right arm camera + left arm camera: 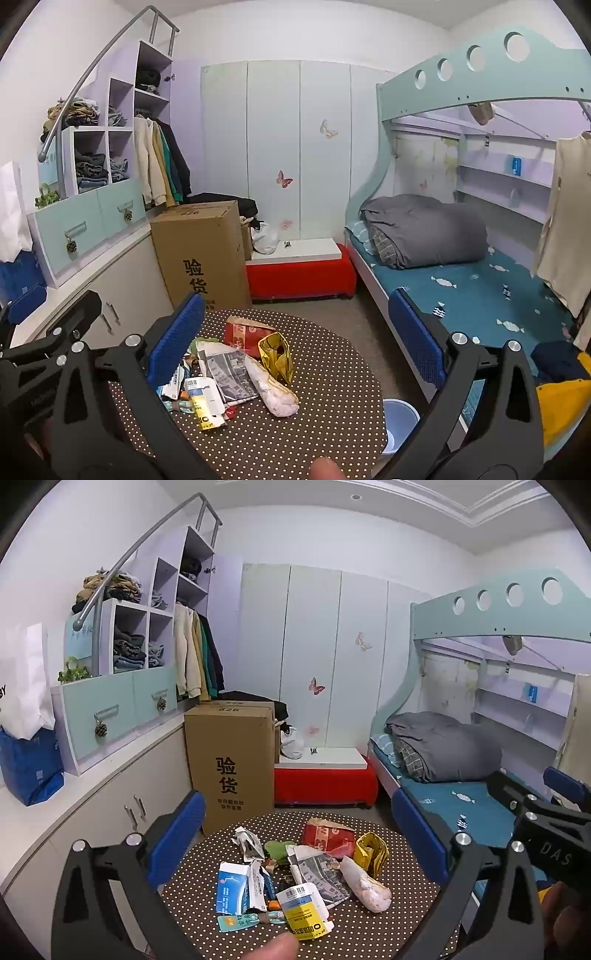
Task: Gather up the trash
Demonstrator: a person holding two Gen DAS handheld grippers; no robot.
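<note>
The round brown desk with white polka dots (369,930) fills the lower centre of both views, bearing a loose heap of paper and wrapper trash (303,871), apparently gathered for collection. The pale blue bin (400,421) waits lower right beside it. The left gripper (295,849) and right gripper (295,332) hover spread wide, fingers released, touching nothing.

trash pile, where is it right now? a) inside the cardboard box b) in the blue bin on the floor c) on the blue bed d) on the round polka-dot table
d: the trash pile lies spread across the round polka-dot table, in front of both open hand-held grippers.
</note>
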